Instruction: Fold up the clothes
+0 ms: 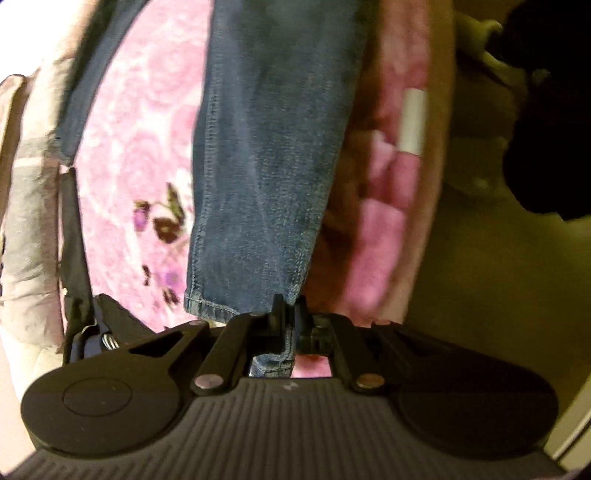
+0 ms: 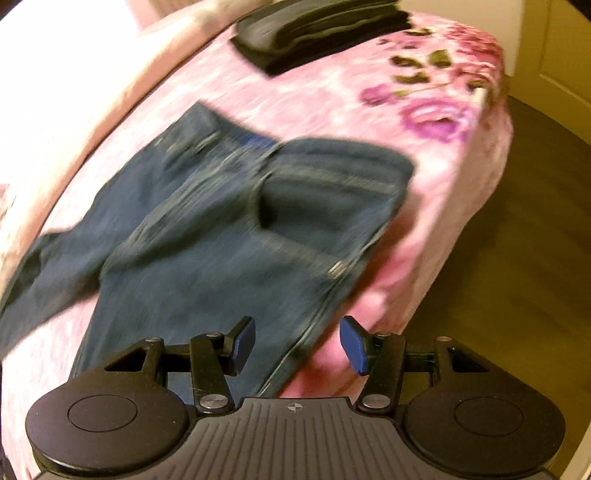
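Observation:
A pair of blue jeans (image 2: 229, 214) lies spread on a pink flowered bed cover (image 2: 332, 99), waist toward the bed's right edge. In the left wrist view one jeans leg (image 1: 266, 147) hangs stretched up from my left gripper (image 1: 290, 314), which is shut on the leg's hem. My right gripper (image 2: 297, 345) is open above the lower leg of the jeans near the bed's edge, blue pads (image 2: 354, 345) apart with nothing between them. The right wrist view is blurred by motion.
A folded dark garment (image 2: 314, 29) lies at the far end of the bed. The bed cover (image 1: 147, 147) drops off at its right side to a brown floor (image 2: 498, 258). A pale wall or door (image 2: 546, 44) stands beyond. A dark shape (image 1: 546, 110) sits at right.

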`<move>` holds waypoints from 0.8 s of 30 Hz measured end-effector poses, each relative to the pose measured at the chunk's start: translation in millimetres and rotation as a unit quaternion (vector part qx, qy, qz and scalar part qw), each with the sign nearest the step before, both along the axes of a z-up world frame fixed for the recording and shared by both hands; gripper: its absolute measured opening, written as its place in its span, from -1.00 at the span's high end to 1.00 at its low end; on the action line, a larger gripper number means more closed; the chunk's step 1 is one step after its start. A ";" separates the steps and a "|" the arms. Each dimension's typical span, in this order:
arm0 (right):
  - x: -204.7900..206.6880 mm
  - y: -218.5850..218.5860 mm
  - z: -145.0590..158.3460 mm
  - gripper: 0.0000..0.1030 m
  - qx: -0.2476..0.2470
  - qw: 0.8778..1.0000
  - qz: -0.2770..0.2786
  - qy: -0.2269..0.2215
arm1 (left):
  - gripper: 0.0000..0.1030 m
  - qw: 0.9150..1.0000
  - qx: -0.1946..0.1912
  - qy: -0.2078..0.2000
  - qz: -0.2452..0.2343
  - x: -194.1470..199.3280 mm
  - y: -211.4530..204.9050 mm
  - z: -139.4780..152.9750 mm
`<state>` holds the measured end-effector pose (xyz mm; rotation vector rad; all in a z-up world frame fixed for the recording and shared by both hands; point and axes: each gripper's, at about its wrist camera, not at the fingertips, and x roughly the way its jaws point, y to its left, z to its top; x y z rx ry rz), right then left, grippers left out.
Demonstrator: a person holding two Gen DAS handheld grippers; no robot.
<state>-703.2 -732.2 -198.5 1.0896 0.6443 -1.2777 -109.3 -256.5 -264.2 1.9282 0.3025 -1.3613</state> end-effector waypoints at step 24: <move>-81.2 -89.4 -12.6 0.49 0.027 0.999 -0.039 -0.024 | 0.61 0.991 0.093 -0.078 0.053 -32.2 -53.8 29.3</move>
